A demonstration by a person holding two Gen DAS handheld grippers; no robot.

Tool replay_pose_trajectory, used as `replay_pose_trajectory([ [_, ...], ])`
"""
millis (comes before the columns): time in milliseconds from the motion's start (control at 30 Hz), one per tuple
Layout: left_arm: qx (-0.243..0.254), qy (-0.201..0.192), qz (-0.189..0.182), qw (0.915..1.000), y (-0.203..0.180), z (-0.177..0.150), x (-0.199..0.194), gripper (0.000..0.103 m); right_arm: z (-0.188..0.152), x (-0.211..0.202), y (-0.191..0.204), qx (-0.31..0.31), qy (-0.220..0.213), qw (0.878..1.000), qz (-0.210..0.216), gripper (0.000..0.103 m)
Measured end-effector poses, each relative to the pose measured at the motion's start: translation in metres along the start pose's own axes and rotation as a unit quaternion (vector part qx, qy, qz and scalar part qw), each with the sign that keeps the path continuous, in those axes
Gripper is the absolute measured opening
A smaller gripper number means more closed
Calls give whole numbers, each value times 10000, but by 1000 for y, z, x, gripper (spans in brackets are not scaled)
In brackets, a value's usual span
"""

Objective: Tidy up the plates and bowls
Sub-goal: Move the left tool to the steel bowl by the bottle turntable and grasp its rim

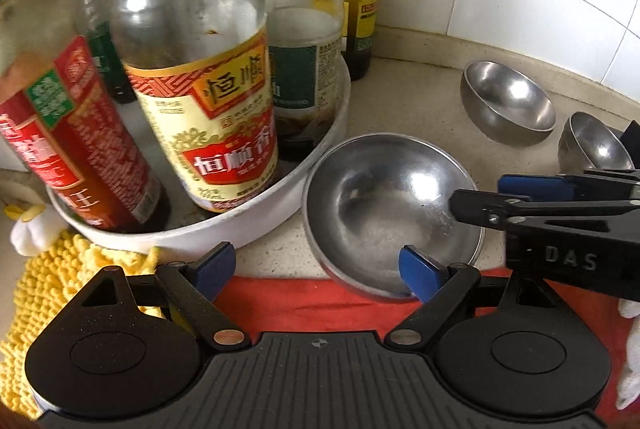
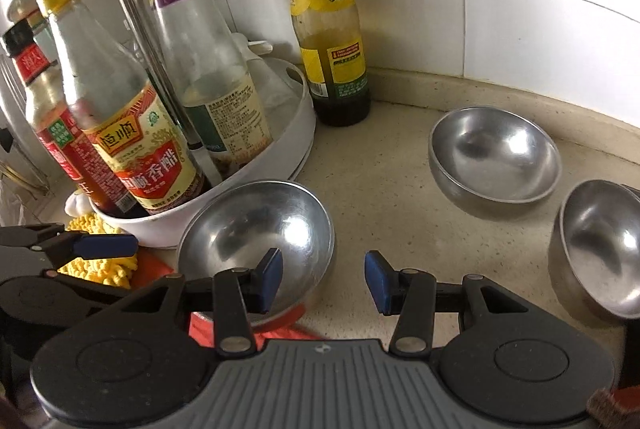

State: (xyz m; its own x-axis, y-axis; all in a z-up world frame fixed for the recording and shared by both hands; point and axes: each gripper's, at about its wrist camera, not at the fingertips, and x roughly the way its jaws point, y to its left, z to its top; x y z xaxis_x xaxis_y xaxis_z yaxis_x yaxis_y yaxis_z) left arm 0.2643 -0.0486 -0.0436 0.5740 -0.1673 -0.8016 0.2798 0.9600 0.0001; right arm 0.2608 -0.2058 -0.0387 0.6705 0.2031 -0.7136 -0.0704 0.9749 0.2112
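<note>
Round steel bowl (image 2: 256, 229) (glossy), speckled stone counter (image 2: 380, 197); both grippers' fingers (image 1: 420, 273) spread, empty.

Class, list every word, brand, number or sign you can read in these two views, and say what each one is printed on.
"DAS": on the right gripper, on its black body.
"恒顺": gold band of the vinegar bottle.
"恒顺香醋": red panel of that same bottle, first character partly hidden.
"0": purple neck label of the tall clear bottle.
Red-labelled bottle, green-capped bottle, and all fine print: too small or blurred to read.
</note>
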Motion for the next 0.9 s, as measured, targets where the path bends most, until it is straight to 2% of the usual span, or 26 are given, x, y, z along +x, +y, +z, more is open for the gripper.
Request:
replay_pose_trajectory([
  [267, 50, 86, -18, 9999, -2, 5, 21, 85, 5, 21, -5, 57, 190, 9998, -10, 43],
  [333, 66, 87, -47, 9999, -3, 6, 24, 73, 5, 25, -6, 72, 232, 9997, 3, 42],
  [400, 65, 160, -160, 9997, -3, 7, 31, 63, 5, 29, -7, 66, 266, 9996, 37, 38],
  [500, 12, 266, -277, 9993, -2, 8, 38, 58, 6, 36, -8, 156, 384, 9990, 136, 36],
  [600, -8, 327, -452, 9984, -1, 9, 45, 46, 6, 42, -10, 186, 473, 9986, 172, 34],
  [733, -8, 306, -536, 9981, -1, 11, 47, 44, 4, 51, -13, 299, 636, 9972, 272, 28],
  [800, 20, 296, -522, 9982, -3, 12, 47, 44, 3, 53, -16, 396, 678, 9960, 434, 20],
  [900, 68, 337, -577, 9977, -4, 11, 46, 44, 3, 53, -17, 446, 694, 9957, 420, 20],
])
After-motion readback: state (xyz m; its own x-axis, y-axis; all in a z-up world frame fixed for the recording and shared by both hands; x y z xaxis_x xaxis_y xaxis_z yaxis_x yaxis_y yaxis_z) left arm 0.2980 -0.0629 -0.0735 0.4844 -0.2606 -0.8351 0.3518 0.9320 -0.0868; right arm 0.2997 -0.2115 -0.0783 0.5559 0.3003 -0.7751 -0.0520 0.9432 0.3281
